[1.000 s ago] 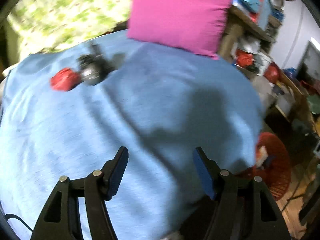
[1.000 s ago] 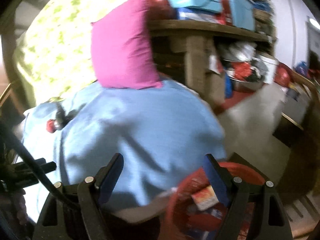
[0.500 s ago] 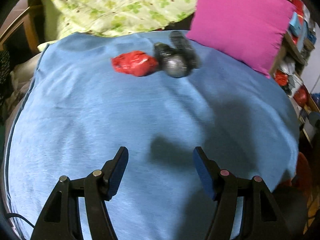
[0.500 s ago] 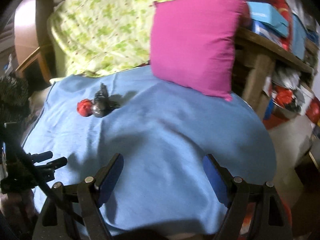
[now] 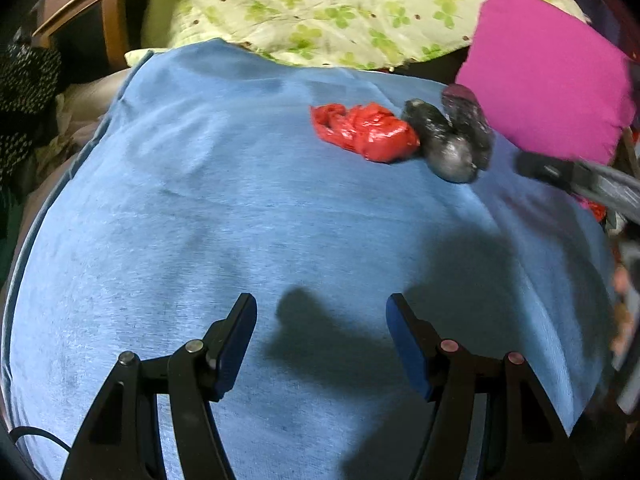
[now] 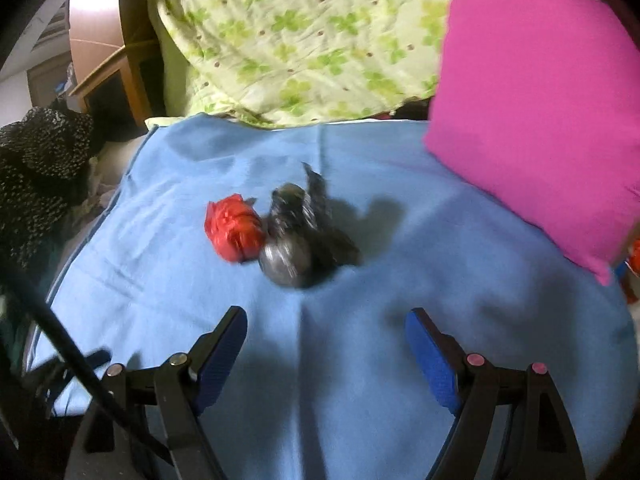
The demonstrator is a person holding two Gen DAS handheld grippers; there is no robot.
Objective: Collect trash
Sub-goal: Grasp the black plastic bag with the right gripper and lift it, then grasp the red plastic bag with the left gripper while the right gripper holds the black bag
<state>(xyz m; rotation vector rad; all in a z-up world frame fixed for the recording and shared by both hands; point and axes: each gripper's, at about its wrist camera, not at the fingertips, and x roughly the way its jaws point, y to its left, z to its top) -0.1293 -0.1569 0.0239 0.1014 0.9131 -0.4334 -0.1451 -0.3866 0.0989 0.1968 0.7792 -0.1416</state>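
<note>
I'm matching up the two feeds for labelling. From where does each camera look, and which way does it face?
Left wrist: on the left tool, angled down over the blue blanket; its own open fingers show, and the right tool enters at right.
Right wrist: on the right tool, facing likewise; open fingers and a cable show.
Shared: red wad, dark wad, pink pillow.

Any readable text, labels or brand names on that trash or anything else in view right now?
None can be read in either view.
Red crumpled wrapper: no print visible.
Dark crumpled bags: blurred, no lettering to make out.
Pink pillow, blue blanket and floral quilt: plain or patterned fabric, no words.
</note>
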